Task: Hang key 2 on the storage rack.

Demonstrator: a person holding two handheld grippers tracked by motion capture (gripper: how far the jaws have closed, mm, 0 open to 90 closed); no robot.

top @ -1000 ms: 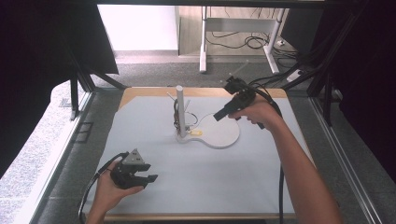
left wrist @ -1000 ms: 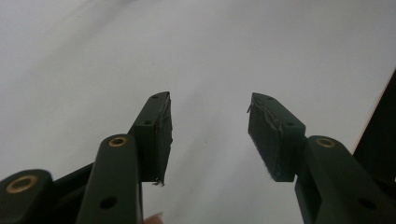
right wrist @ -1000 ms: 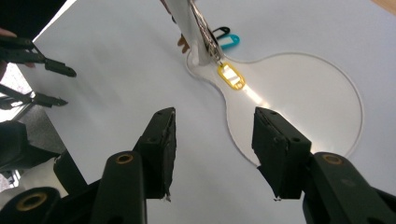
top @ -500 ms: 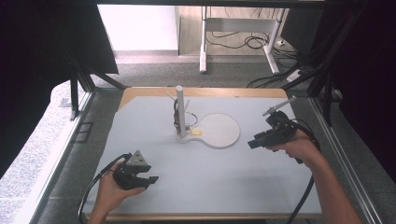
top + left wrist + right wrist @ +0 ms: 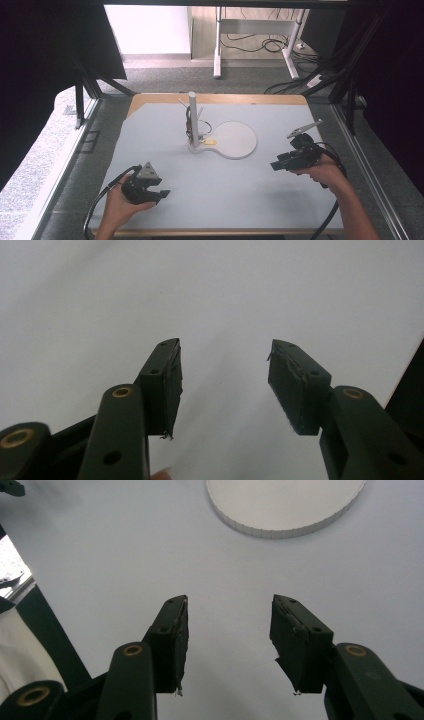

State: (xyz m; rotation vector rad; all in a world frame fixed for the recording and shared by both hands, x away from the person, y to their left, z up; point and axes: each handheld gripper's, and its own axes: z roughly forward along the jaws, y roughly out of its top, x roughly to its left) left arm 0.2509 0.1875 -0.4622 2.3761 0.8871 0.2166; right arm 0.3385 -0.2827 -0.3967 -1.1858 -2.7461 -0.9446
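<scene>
The right claw (image 5: 274,165) hovers with jaws apart and empty, near the round disc (image 5: 234,139) (stand (image 5: 193,120) beside it). The left claw (image 5: 161,194), just opening wider, holds nothing; bare tabletop (image 5: 230,190) lies between them.

Surfaces and finishes
Tabletop (image 5: 210,185): matt pale-grey mat, wooden rim. Round disc (image 5: 235,140): matt white, ribbed edge. Claws: matt black plastic, brass-coloured rivets.
</scene>
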